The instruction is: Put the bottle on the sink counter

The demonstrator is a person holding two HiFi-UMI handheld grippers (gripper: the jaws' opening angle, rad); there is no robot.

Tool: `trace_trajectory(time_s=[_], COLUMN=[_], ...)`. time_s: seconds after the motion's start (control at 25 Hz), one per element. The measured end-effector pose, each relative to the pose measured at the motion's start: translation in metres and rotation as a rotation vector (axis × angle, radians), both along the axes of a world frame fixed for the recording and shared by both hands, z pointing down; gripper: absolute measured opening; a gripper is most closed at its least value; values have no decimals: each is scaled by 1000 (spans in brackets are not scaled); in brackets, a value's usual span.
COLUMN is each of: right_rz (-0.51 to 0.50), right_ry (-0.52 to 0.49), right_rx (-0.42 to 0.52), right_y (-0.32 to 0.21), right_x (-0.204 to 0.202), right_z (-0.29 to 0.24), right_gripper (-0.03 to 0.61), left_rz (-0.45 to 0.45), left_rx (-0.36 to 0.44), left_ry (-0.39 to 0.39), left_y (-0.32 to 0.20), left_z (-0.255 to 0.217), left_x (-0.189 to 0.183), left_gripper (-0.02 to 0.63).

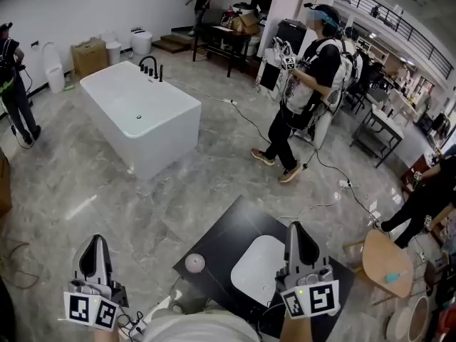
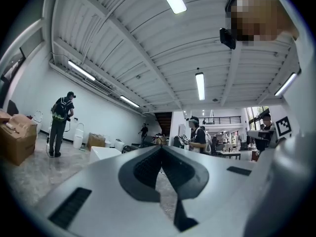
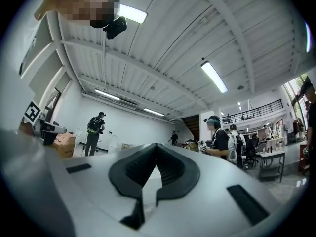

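Note:
Both grippers are held up near my body, empty, pointing forward and upward into the room. In the head view my left gripper (image 1: 96,239) is over the floor at the lower left and my right gripper (image 1: 293,226) is above the white sink basin (image 1: 251,268). The basin is set in a black sink counter (image 1: 228,226). A small pale round object (image 1: 194,263) stands on the counter's left part; I cannot tell if it is the bottle. In each gripper view the jaws meet at the tips, left gripper (image 2: 162,150) and right gripper (image 3: 156,147), with nothing between them.
A white freestanding bathtub (image 1: 142,116) stands on the marble floor ahead. A person (image 1: 306,77) with grippers stands beyond the counter, another person (image 1: 14,84) is at the far left. A round wooden stool (image 1: 388,262) is to the right. Cables (image 1: 320,169) trail over the floor.

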State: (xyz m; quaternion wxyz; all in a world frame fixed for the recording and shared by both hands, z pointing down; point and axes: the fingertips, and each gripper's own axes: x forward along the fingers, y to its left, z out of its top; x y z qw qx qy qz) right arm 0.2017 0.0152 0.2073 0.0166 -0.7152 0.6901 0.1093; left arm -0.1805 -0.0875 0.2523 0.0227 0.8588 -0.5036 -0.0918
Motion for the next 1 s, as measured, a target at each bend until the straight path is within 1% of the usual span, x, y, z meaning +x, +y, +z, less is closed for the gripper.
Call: trace_trajectory(time_s=[0.36, 0.56, 0.76, 1.0], right_rz=[-13, -16, -23, -34], right_ry=[-10, -24, -21, -17], right_rx=[-12, -46, -71, -82], right_y=[0, -7, -3, -5], right_x=[-7, -13, -11, -18], right_z=[10, 19, 32, 36], right_gripper=[9, 9, 9, 9], left_rz=[-2, -2, -3, 7], left_rx=[-16, -27, -31, -37], left_ry=[-1, -3, -3, -4], left_y=[6, 4, 8, 5], left_z=[9, 9, 14, 16], left_x=[-3, -6, -1, 0], left_gripper=[14, 14, 14, 14])
